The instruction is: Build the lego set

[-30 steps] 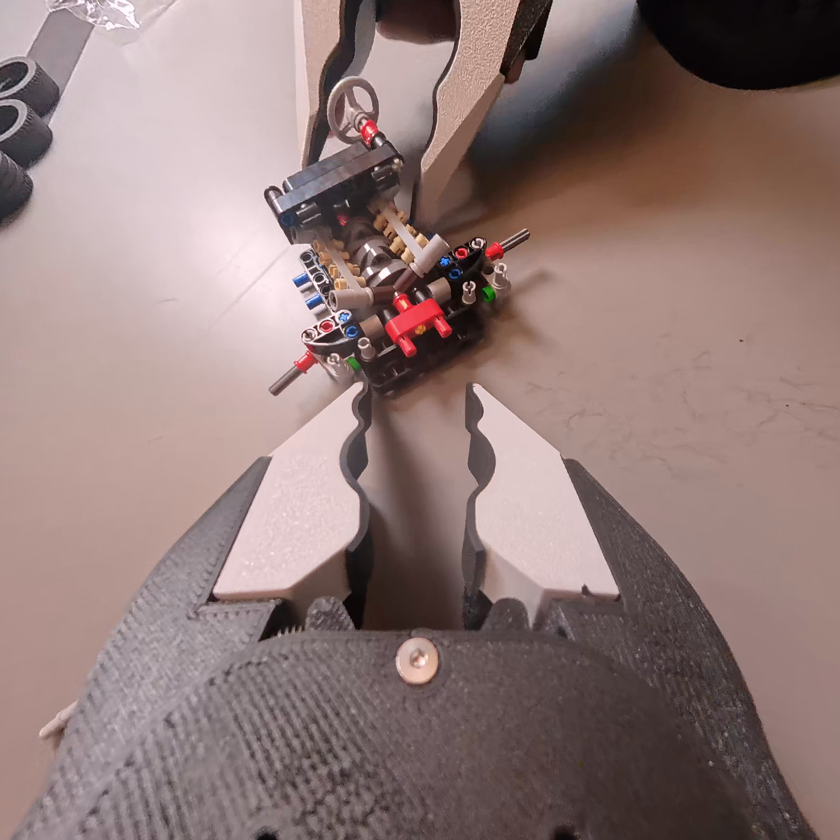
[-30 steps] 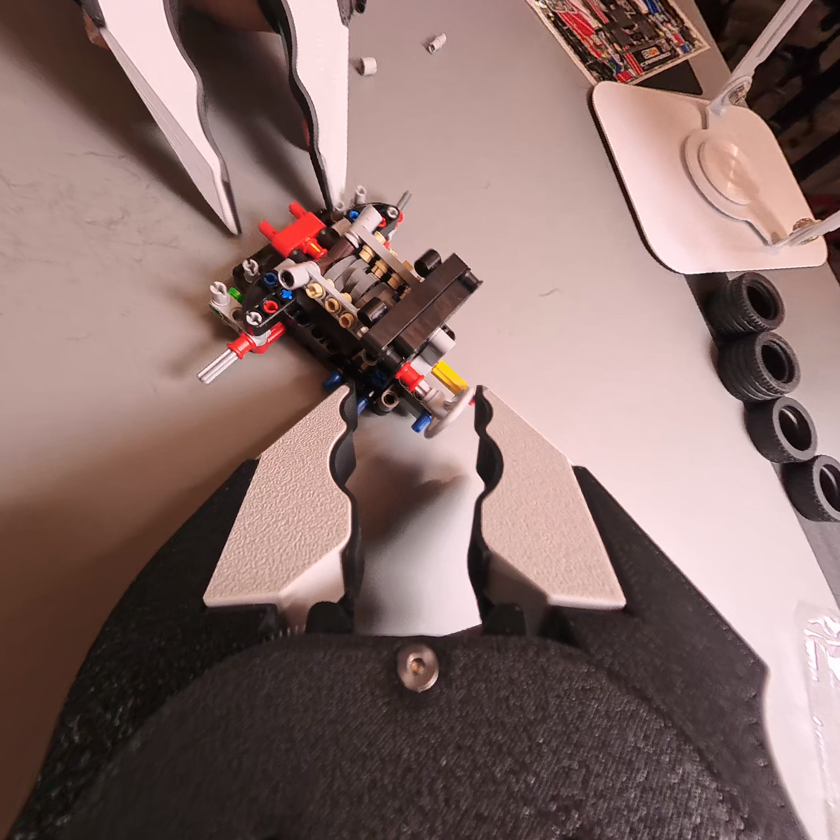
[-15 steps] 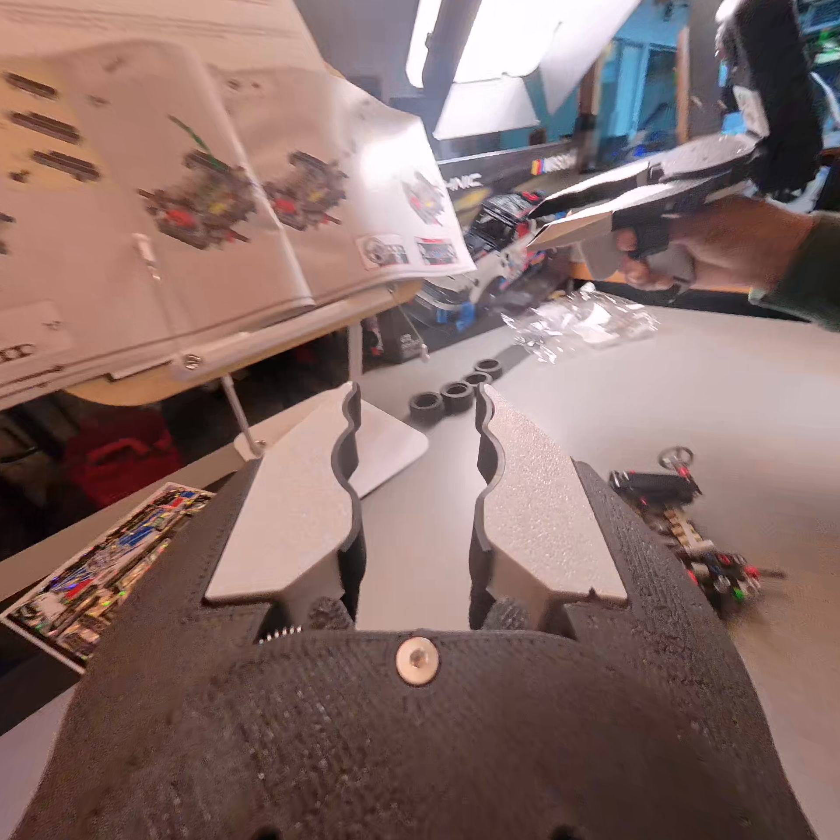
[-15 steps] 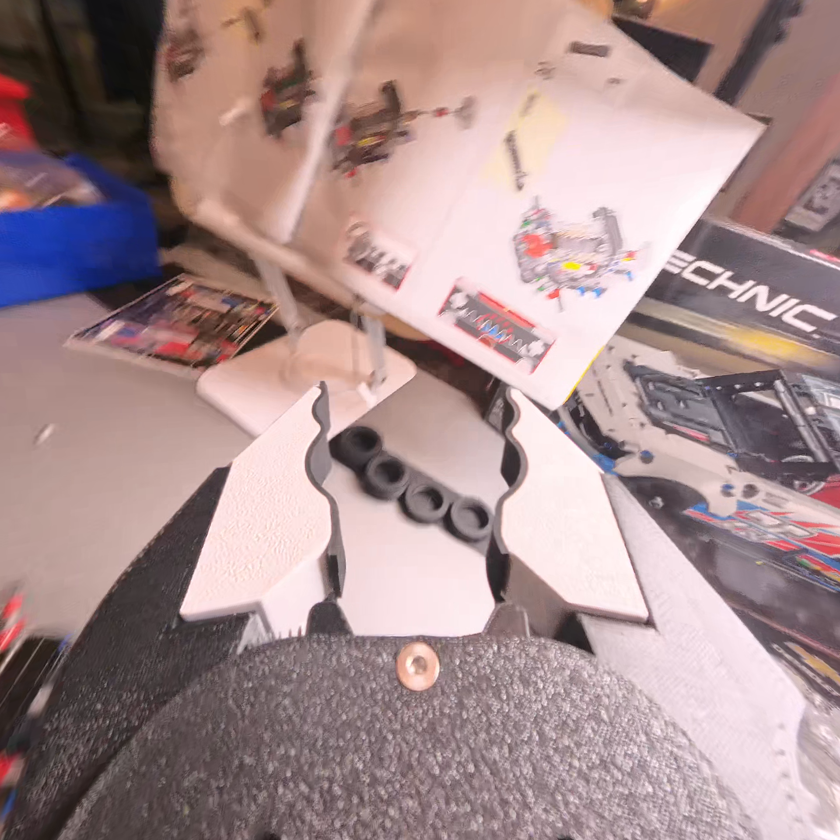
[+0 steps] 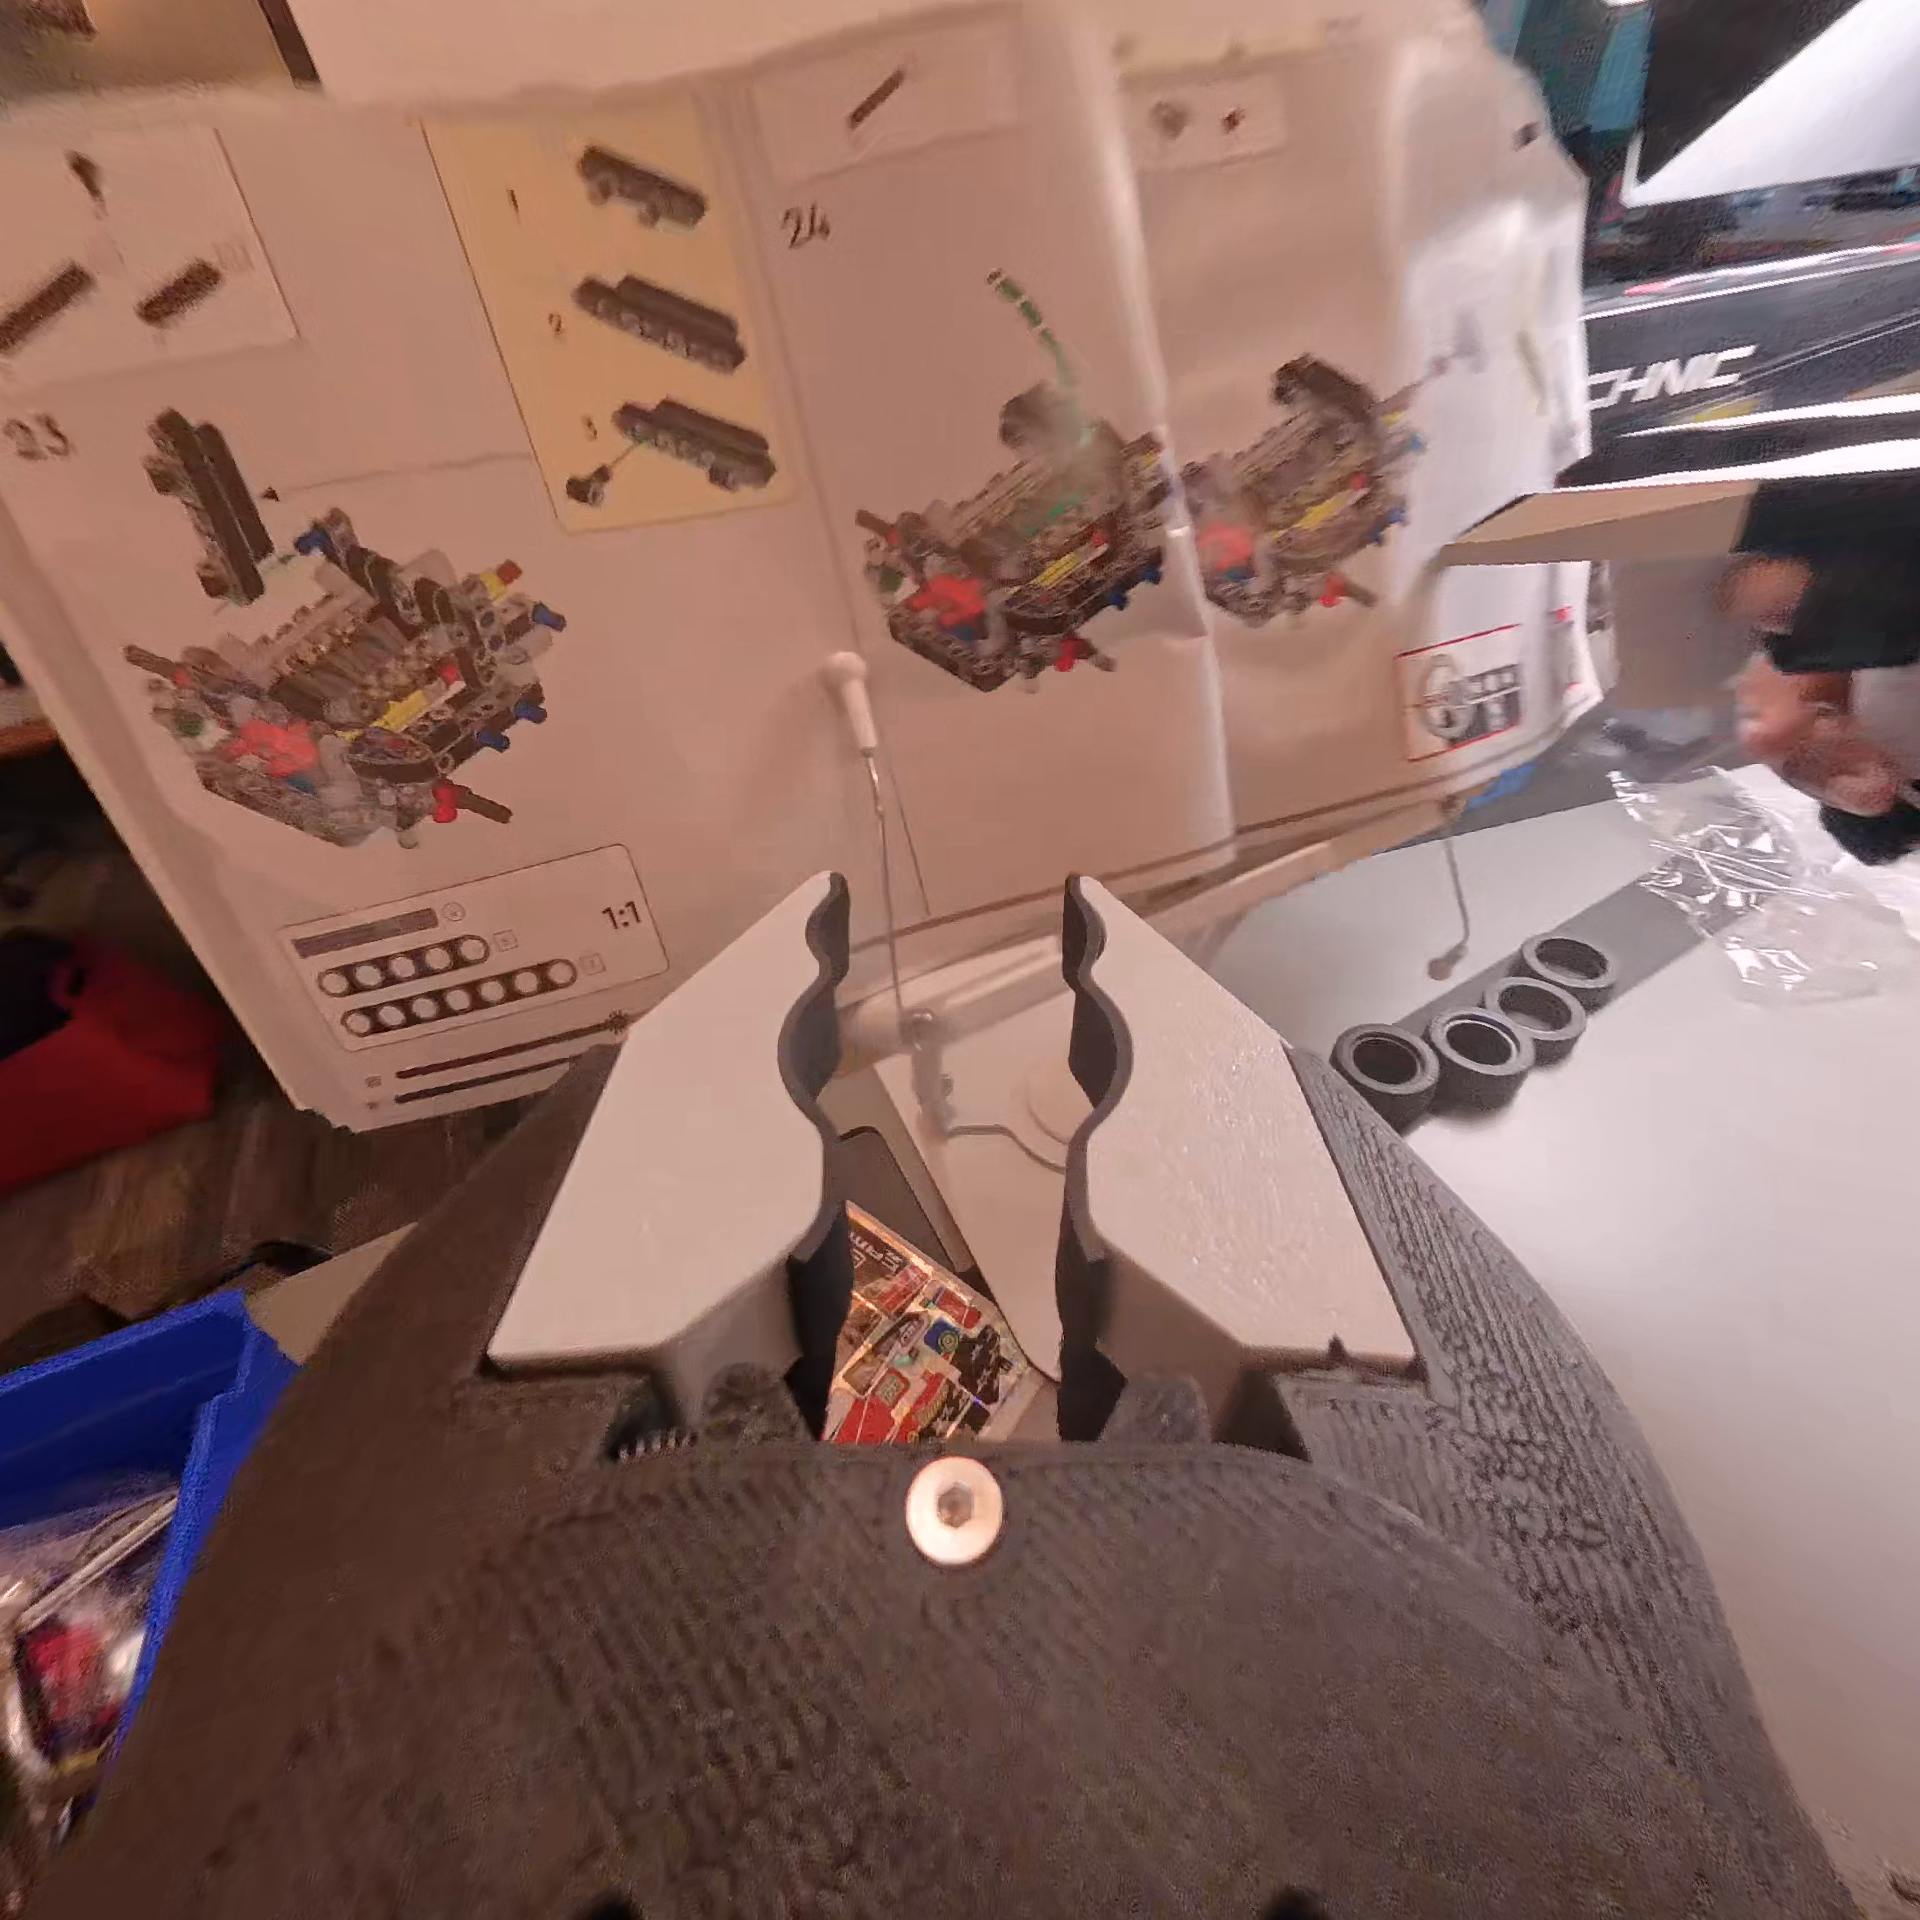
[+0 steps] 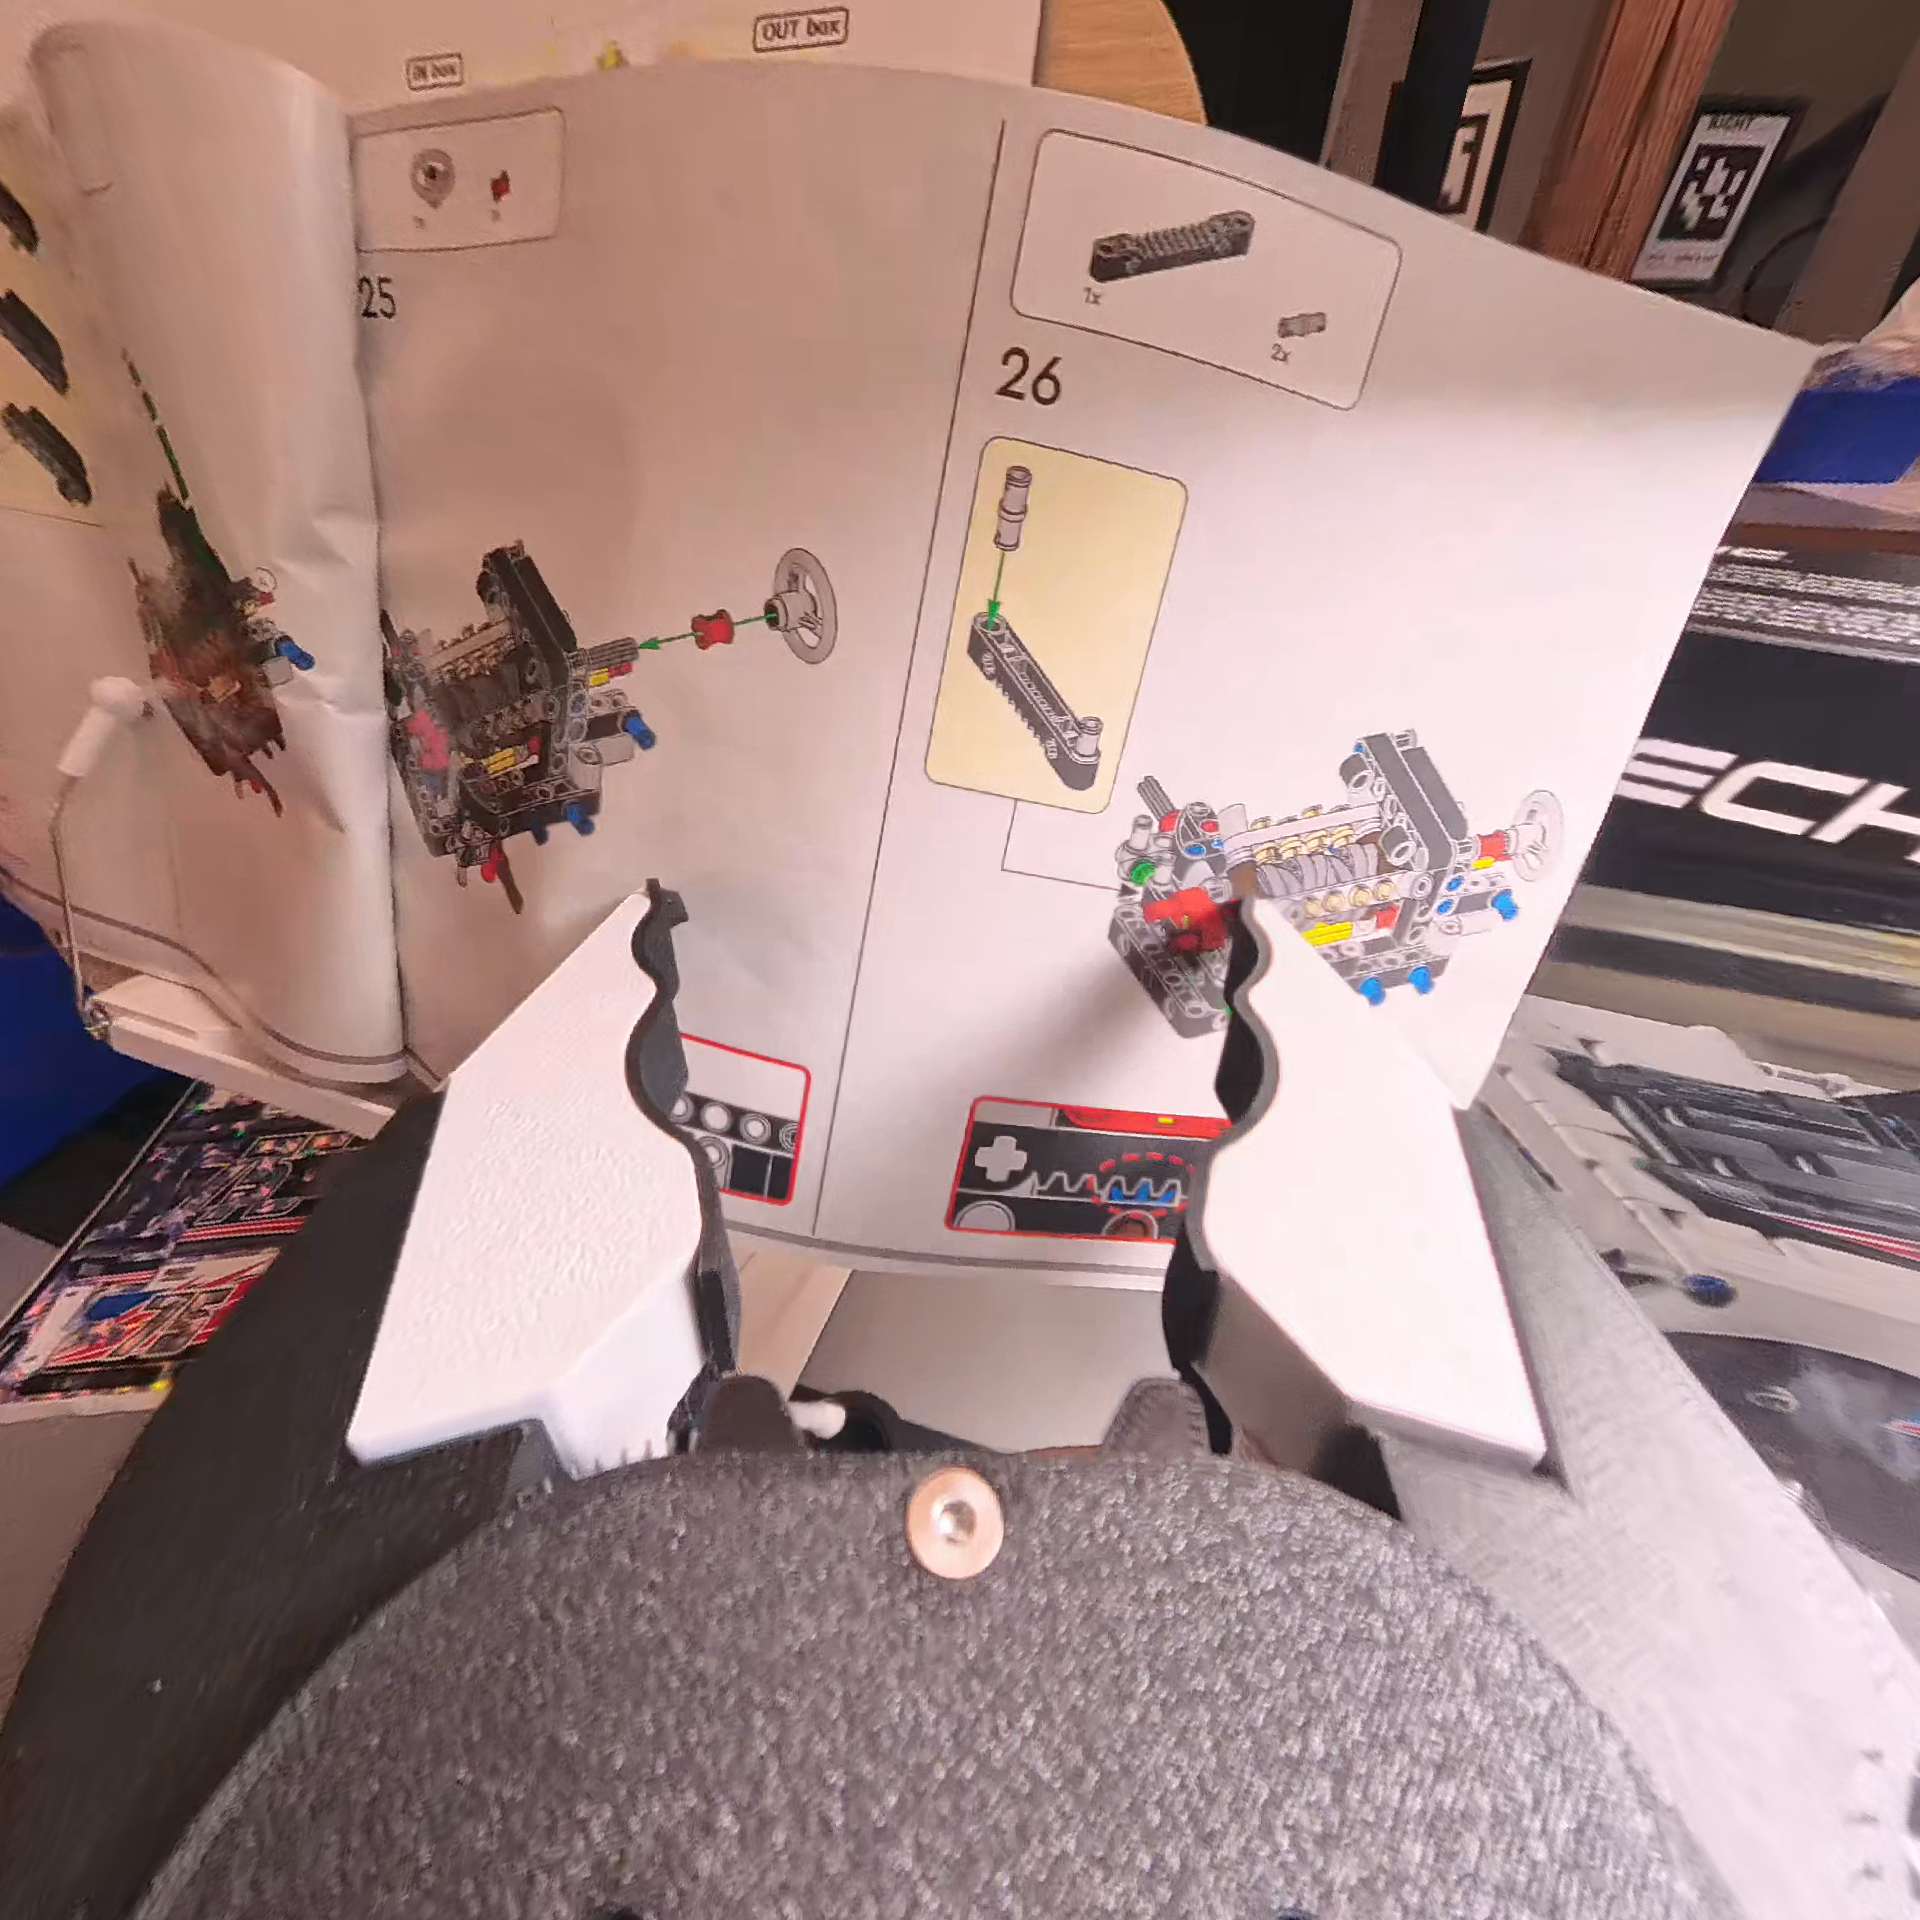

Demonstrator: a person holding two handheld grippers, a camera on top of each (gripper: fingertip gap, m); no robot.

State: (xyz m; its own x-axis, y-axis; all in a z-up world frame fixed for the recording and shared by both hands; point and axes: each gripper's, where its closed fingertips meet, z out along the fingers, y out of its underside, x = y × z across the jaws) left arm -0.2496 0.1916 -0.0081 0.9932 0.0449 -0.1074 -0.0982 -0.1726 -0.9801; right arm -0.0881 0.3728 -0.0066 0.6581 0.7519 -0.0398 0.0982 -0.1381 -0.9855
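While both tools are raised toward the manual, neither has hold of anything: the left tool (image 5: 951, 904), low centre of its frame, stands with jaws moderately parted, and the right tool (image 6: 951, 904) gapes wider still, both empty. Nearest in the left view, a sticker sheet (image 5: 914, 1351) shows between the jaws, with a blue bin (image 5: 125, 1403) at lower left; farther, four tyres (image 5: 1475, 1018) sit in a row on the desk (image 5: 1662, 1247) at right, a clear bag (image 5: 1766, 883) beyond them, then the manual (image 5: 727, 520) on its stand across the upper frame. A person's hand (image 5: 1808, 727), blurred, shows at the right edge. The right view shows none of the tyres or bag; it gives instead a sharper look at the manual (image 6: 1143, 623), its right-hand page with the next step's drawing, and the set's box (image 6: 1714, 935) at right. The lego build itself appears in neither view, so its place cannot be told from here. That is the main risk as I judge it: with both cameras off the desk, coming back down blind could knock the build or scatter the tyres. The blur on the left-hand pages could also lead to misreading which part goes where, so the wrong piece gets picked.
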